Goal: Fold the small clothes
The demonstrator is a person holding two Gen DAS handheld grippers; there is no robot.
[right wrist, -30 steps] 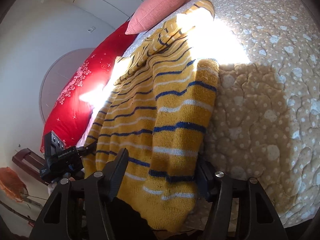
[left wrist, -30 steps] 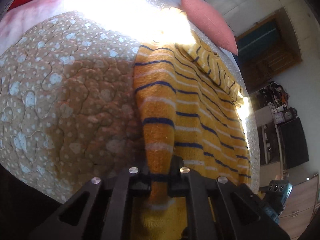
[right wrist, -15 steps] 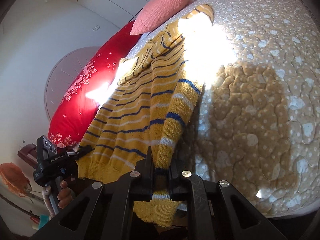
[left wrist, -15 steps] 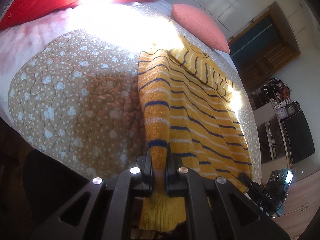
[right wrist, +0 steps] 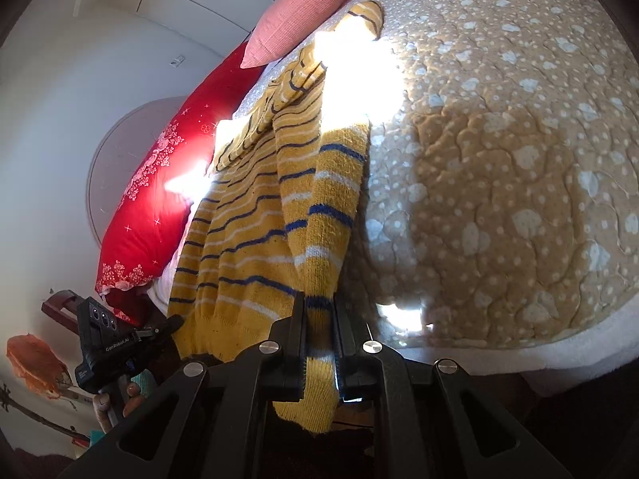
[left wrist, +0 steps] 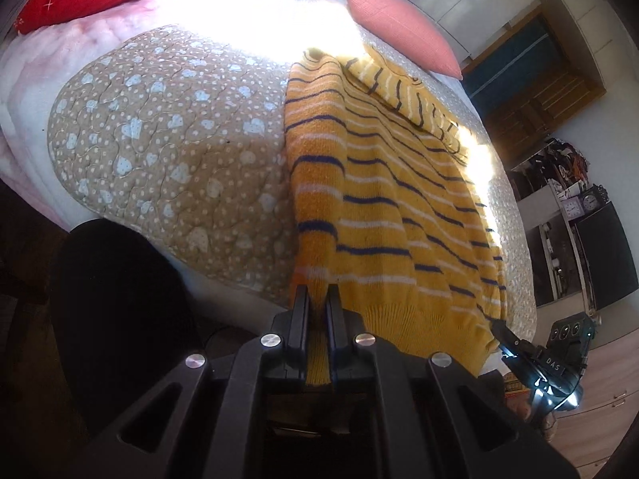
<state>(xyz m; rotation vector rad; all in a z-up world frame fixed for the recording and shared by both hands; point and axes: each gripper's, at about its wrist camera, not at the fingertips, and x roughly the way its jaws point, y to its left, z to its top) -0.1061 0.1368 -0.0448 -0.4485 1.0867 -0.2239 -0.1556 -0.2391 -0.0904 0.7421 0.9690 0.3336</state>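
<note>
Both sets of jaws clamped on sweater (left wrist: 383, 215) hem corners: left gripper (left wrist: 317, 311), right gripper (right wrist: 319, 319). Garment's long axis runs straight ahead up the bed (right wrist: 519, 159).

Home bedroom, bed (left wrist: 167, 151) under a quilted dotted cover, pink pillow (left wrist: 403, 28), red floral bolster (right wrist: 159, 183), wooden door (left wrist: 539, 92), shelf with clocks (left wrist: 583, 203)

**What we count on the bed**

We count one yellow knitted sweater with blue and white stripes (left wrist: 383, 215), one tan quilted bedspread with pale hearts and dots (left wrist: 167, 151), one pink textured cushion (left wrist: 403, 28), one red floral bolster (right wrist: 159, 183), and two black two-finger grippers (left wrist: 317, 307) (right wrist: 319, 319).
</note>
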